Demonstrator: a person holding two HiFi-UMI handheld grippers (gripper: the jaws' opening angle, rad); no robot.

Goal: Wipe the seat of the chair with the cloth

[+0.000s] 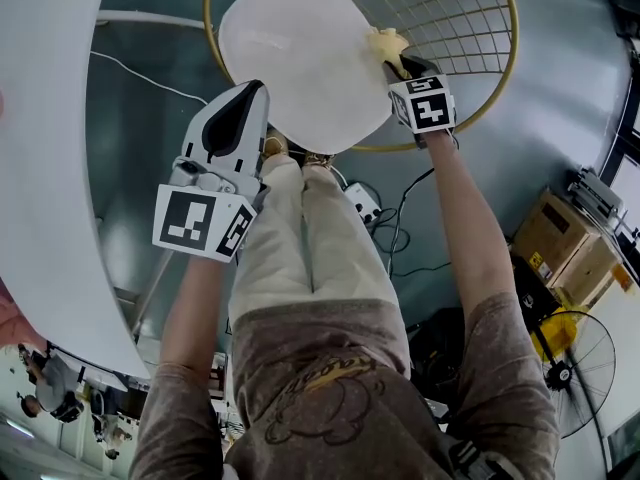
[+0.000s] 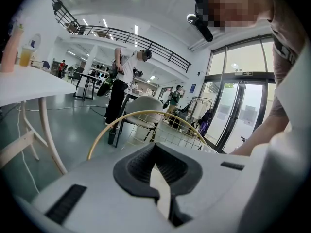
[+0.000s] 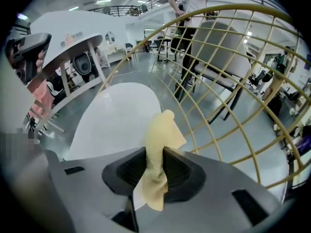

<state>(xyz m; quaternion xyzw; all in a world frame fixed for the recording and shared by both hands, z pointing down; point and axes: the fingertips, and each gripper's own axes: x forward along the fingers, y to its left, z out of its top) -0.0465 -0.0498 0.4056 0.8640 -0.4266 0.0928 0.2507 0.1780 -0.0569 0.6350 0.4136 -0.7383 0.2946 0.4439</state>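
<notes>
Big white table (image 1: pixel 40 168) fills the 9 o'clock side of the head view and is not involved. The chair (image 1: pixel 470 28) sits at 12 o'clock, its gold wire back ringing the white seat (image 1: pixel 300 58). The seat is an oval with its long axis running roughly 11 to 5 o'clock in the head view. The left claw (image 1: pixel 250 93) hangs over the seat's 7 o'clock edge with its jaws drawn together on nothing, and its own view shows only the pads meeting. The right claw (image 1: pixel 405 65) is at the seat's 3 o'clock rim, jaws clamped on the yellow cloth (image 1: pixel 385 43). A fold of cloth pokes out past the tips toward the seat, and a tail hangs back between the pads in the right gripper view (image 3: pixel 158 144). The cloth is right at the seat edge, next to the wire back; whether it is actually pressing on the surface can't be told from here. Key relation: nearly the whole seat lies at 9 to 10 o'clock from the right claw, so the wipe probably has to sweep that way across the short axis. The right claw is the one placed to do it. The left one looks idle. Most of the seat is likely still to be covered.
</notes>
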